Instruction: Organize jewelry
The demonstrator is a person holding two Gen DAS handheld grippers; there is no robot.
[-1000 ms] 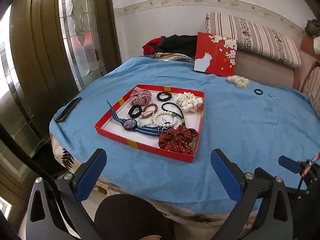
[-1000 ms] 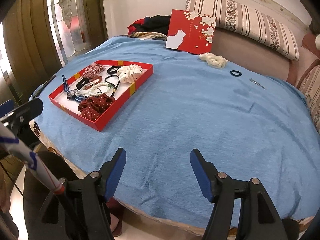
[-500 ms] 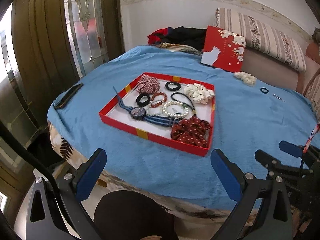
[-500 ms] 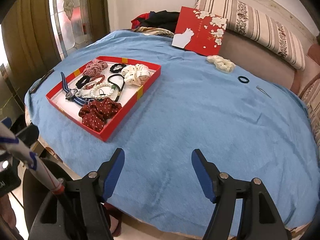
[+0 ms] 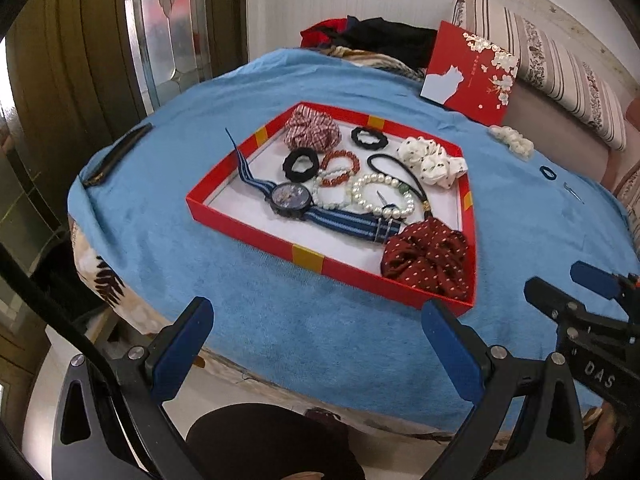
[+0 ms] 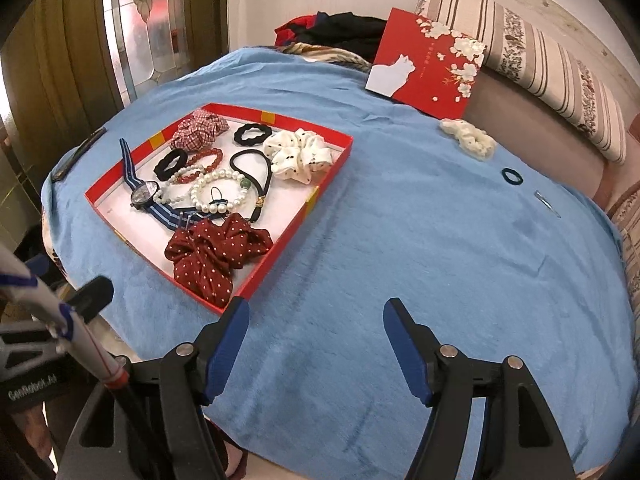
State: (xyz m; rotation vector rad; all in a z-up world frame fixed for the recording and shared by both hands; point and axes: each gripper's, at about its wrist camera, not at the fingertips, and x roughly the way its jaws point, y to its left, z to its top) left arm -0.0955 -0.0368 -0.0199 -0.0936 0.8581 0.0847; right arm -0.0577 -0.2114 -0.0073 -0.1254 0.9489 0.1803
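With most pieces lying in red tray at left, held left gripper and right gripper wide apart, empty; best sent right for cream scrunchie, small black band, clip, pinching low

Home living room, round table under blue cloth, striped sofa cushion, leaded-glass wooden door, heaped clothes
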